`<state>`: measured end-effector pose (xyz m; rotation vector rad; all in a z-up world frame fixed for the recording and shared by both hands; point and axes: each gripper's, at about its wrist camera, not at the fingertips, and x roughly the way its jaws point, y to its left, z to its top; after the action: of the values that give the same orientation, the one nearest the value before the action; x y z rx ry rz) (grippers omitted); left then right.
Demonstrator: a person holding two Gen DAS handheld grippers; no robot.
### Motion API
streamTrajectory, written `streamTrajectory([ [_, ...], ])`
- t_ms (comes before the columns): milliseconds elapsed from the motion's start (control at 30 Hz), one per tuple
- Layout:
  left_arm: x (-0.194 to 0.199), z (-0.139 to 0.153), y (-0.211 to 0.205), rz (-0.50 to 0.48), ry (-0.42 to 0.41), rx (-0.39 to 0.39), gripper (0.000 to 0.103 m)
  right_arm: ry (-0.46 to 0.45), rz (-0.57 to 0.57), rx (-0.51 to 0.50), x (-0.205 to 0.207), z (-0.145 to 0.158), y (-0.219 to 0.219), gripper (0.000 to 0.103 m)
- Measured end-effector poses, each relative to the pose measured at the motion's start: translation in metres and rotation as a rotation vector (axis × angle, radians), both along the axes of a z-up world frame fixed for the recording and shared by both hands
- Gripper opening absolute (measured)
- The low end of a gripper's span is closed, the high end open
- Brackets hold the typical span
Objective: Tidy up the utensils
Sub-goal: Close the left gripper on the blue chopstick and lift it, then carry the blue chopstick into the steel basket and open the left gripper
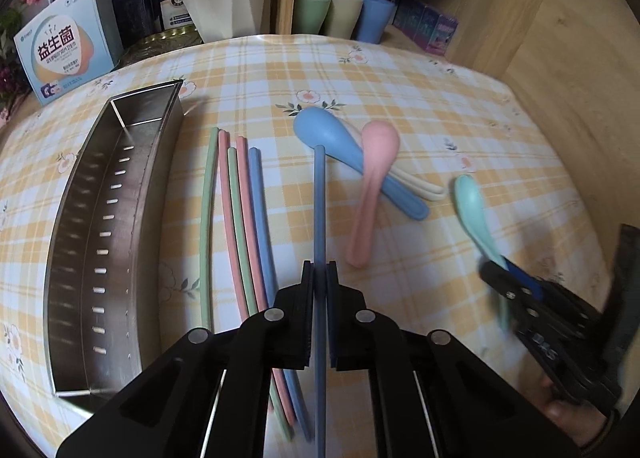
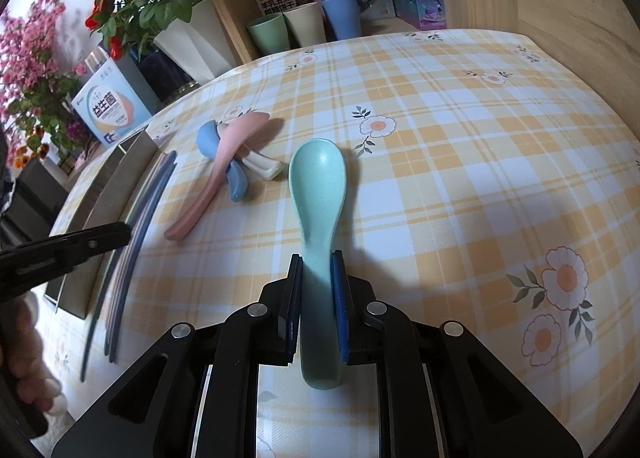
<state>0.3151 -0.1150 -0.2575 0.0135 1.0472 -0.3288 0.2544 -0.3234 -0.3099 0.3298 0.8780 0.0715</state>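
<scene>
**Both grippers loaded: chopstick left, spoon right**

Far left on the table (image 1: 400, 70), near its left edge, sits the steel tray (image 1: 108, 226), long and slotted, lying lengthwise front to back. Just beside it, to its right, five chopsticks (image 1: 236, 226) lie side by side on the checked cloth: green, pink, green, pink, blue.

Next along, the left gripper (image 1: 319, 270) is clamped narrow on a blue chopstick (image 1: 319, 198). The stick runs straight out between the fingers, its far tip reaching the bowl of the blue spoon (image 1: 340, 146). From the right wrist view this gripper (image 2: 96, 242) shows at the left side, over the tray's near end.

Toward the table's middle there's a small heap: the blue spoon, the pink spoon (image 1: 372, 186) crossing over it, and a cream spoon (image 1: 424, 188) peeking out beneath both.

Rightmost, the right gripper (image 2: 316, 278) is closed on the handle of the teal spoon (image 2: 318, 186), bowl pointing forward and facing up, handle end sticking back past the pads. Whether the bowl touches the cloth, can't tell. In the left wrist view that gripper (image 1: 504, 278) is blurred near the table's right edge, the teal spoon (image 1: 472, 206) jutting from it, apart from the heap.
</scene>
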Motion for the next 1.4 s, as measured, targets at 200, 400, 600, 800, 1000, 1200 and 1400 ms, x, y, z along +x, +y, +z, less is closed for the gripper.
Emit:
streamTrajectory([
  [200, -0.005, 0.026, 0.023, 0.005, 0.005, -0.073, 0.006, 0.01, -0.002, -0.046, 0.0, 0.002, 0.008, 0.015],
  [400, 0.007, 0.056, 0.071, 0.058, -0.025, -0.125, 0.006, 0.056, -0.004, -0.064, 0.003, 0.004, 0.009, 0.014],
  [600, 0.029, 0.06, 0.115, 0.109, -0.024, -0.098, 0.006, 0.115, -0.04, -0.001, 0.005, 0.006, 0.005, 0.014],
  [800, 0.061, 0.037, 0.136, 0.156, 0.012, -0.081, 0.006, 0.127, -0.07, -0.018, 0.007, 0.012, 0.008, 0.014],
  [1000, 0.081, 0.006, 0.141, 0.182, 0.081, -0.08, 0.006, 0.135, -0.083, -0.041, 0.008, 0.02, 0.009, 0.014],
  [1200, 0.09, -0.005, 0.135, 0.171, 0.093, -0.071, 0.006, 0.122, -0.104, -0.059, 0.011, 0.025, 0.008, 0.014],
  [1400, 0.092, -0.014, 0.13, 0.155, 0.118, -0.059, 0.006, 0.126, -0.118, -0.048, 0.013, 0.024, 0.004, 0.014],
])
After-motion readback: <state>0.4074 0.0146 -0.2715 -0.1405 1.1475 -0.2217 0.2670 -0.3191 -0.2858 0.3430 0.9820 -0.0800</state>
